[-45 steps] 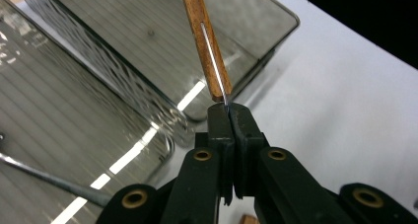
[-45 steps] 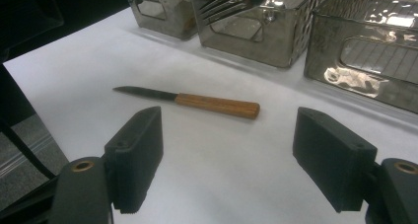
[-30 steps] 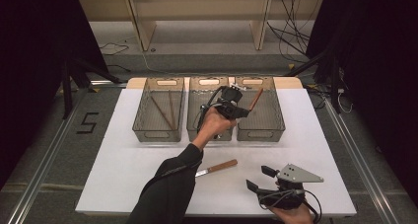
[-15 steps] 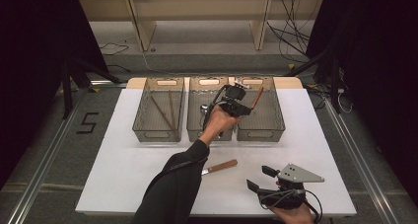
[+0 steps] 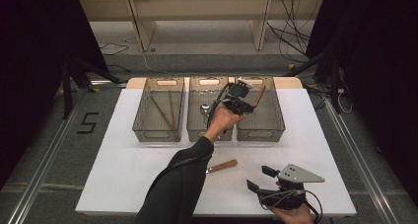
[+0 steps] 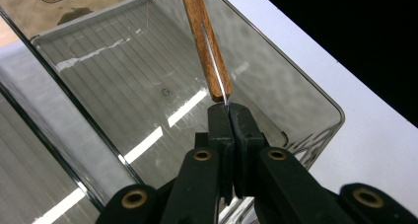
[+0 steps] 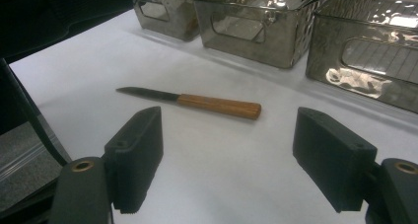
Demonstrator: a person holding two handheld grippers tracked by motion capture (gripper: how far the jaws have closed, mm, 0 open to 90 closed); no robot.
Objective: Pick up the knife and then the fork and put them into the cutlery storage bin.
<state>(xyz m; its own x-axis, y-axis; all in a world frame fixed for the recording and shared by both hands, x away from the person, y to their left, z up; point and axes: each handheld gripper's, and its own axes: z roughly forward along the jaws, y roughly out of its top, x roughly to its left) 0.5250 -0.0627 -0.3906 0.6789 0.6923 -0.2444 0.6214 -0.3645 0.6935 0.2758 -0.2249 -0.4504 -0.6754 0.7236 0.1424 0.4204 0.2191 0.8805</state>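
A thin metal knife with a smooth brown wooden handle [image 6: 206, 46] is clamped by its blade in the left gripper [image 6: 229, 116] above the clear ribbed plastic bin [image 6: 276, 71]. The right gripper [image 7: 226, 155] is held with its blocky black jaws wide apart.

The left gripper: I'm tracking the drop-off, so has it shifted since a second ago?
Yes. The left gripper, shut on the wooden-handled knife, has edged rightward, from above the middle bin toward the right bin.
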